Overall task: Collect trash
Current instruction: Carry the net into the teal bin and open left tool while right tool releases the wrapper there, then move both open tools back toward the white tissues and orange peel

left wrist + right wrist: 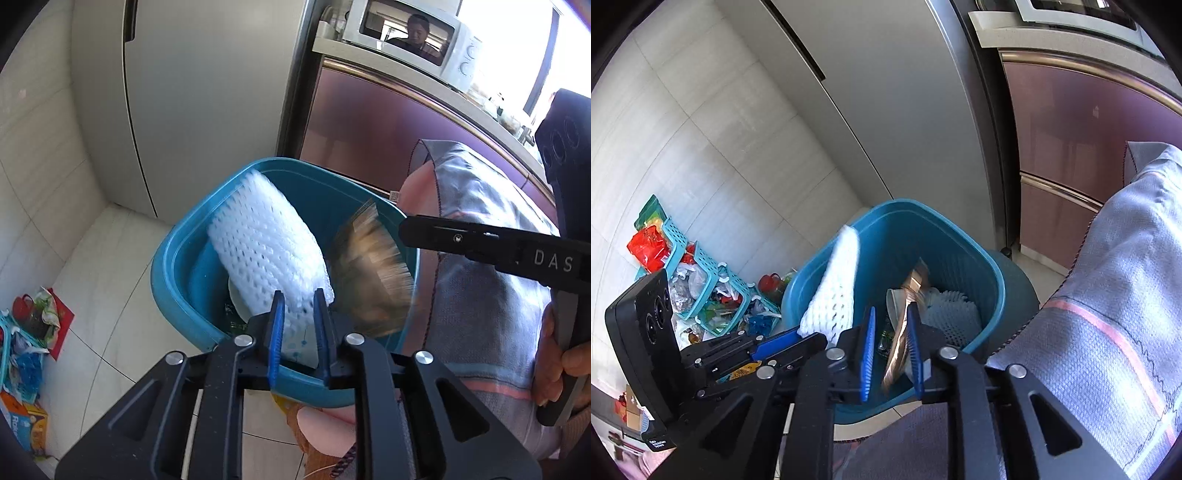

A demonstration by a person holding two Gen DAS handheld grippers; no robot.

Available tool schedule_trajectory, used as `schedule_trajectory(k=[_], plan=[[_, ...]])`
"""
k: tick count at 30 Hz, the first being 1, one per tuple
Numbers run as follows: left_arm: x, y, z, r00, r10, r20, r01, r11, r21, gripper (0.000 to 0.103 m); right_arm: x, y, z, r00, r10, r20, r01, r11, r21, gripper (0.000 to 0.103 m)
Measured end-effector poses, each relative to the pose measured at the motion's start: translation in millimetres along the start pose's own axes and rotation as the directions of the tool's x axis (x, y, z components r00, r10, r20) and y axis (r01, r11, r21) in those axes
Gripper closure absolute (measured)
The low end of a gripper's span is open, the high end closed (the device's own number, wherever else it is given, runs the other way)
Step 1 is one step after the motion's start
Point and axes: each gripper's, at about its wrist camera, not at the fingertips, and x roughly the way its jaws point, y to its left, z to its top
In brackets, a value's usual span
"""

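Your white foam net sleeve (266, 243) stands tilted in the blue trash bin (173, 295), its lower end between your left tongs (300, 314). Those blue pads sit apart with the sleeve in the gap; whether they press it, can't tell. In the right wrist view the sleeve (836, 280) leans on the bin (960, 229) rim at 10 o'clock.

The brown-gold wrapper (905, 325) hangs between your right tongs (891, 332), motion-blurred and off both pads; pads apart, nothing pinched. In the left wrist view it's (373, 273) a blurred smear at 3 o'clock of the sleeve, over the bin mouth, with the right tongs arm (480, 243) just beyond.

In the bin: a white plate-like piece (894, 299) and a pale foam mesh pad (955, 314) at the bottom.

A striped grey towel (1108, 295) lies at 3 o'clock of the bin. Grey fridge (886, 92) stands behind it at 12. At 9 o'clock on the floor: teal baskets (701, 280) with packets, red bag (650, 245).
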Motion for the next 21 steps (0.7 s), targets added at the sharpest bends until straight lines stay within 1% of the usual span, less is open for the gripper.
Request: schedule_trajectory(k=[2,5,9,12,16,19,21], plan=[[3,2,0,1.000,-0.008,-0.004,0.008,1.000,-0.015,0.082,0,-3,-1,1.000,0.001,-0.004,-0.001,1.000,0.014,0.085],[6,2,-2,1.000,-0.011,-0.007,0.010,1.000,-0.023,0.082,-4,-6,-2,1.000,-0.002,0.002,0.002,1.000,0.018,0.085],[2,0,-6,1.000,-0.021,0.004,0.021,1.000,-0.016,0.082,-14,-11,-8,1.000,-0.003,0.018,0.003,1.000,0.025,0.085],[-5,-6,-8,0.999,-0.024,0.022,0.024,1.000,-0.002,0.080,-24,-15,-11,1.000,0.000,0.029,-0.001,1.000,0.028,0.085],[-19,-17,-9,0.997,-0.051,0.054,0.050,0.999,0.019,0.078,-49,-19,-22,0.998,-0.003,0.068,0.001,1.000,0.023,0.084],[-31,-31,-9,0.993,-0.086,0.081,0.082,0.996,0.045,0.075,-72,-23,-31,0.994,-0.018,0.110,0.016,1.000,0.015,0.083],[-38,-44,-9,0.988,-0.121,0.098,0.114,0.991,0.073,0.073,-90,-27,-39,0.989,-0.030,0.143,0.028,1.000,0.014,0.081]])
